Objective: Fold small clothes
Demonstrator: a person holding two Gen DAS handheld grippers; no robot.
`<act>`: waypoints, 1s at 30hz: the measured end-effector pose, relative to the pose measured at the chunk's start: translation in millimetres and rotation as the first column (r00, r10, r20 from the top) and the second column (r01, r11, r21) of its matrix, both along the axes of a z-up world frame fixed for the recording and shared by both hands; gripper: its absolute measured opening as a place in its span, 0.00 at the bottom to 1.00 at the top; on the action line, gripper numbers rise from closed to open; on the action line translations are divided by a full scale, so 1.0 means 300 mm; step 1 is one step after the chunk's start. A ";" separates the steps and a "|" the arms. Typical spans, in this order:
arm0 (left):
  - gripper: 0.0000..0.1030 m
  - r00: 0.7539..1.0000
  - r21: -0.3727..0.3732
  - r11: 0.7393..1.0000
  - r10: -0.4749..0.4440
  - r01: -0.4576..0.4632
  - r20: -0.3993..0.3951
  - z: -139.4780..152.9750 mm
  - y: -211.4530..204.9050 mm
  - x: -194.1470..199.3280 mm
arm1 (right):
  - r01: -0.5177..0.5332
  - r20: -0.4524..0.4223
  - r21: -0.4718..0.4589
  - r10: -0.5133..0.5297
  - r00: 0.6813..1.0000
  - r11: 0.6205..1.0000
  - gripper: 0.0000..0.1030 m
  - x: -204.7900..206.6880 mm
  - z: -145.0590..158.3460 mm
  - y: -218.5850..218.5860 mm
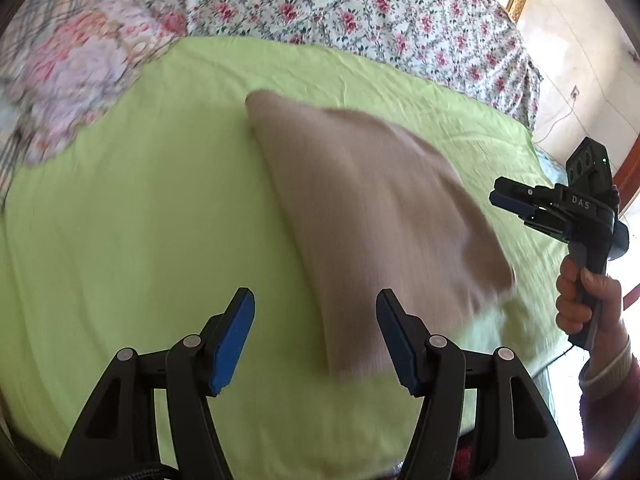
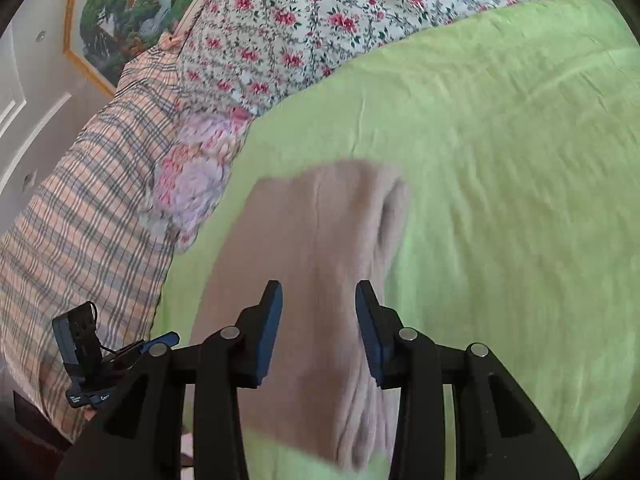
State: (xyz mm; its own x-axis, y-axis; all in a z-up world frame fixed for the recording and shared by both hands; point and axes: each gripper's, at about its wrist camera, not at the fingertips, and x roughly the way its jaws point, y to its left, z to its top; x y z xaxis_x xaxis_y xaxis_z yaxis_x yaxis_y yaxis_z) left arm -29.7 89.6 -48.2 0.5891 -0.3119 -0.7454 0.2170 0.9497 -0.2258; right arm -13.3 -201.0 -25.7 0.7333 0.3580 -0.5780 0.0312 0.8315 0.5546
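A beige knitted garment [image 1: 372,216] lies folded on the green sheet [image 1: 140,208]. My left gripper [image 1: 316,340] is open and empty above the garment's near edge. The right gripper [image 1: 516,204] shows at the right in the left wrist view, held in a hand above the garment's right side. In the right wrist view the right gripper [image 2: 318,328] is open and empty, hovering over the garment [image 2: 316,248]. The left gripper [image 2: 160,340] shows partly at the lower left there.
A floral quilt [image 1: 360,12] lies along the far side of the bed. A plaid and flowered pillow [image 2: 80,220] sits at the head. A framed painting [image 2: 120,20] hangs on the wall. The green sheet [image 2: 500,200] stretches wide around the garment.
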 end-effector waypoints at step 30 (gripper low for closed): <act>0.11 0.988 0.205 0.967 0.140 -0.151 0.068 -0.175 -0.128 -0.081 | -0.050 0.004 -0.016 0.050 0.999 0.999 0.06 -0.110 -0.039 0.039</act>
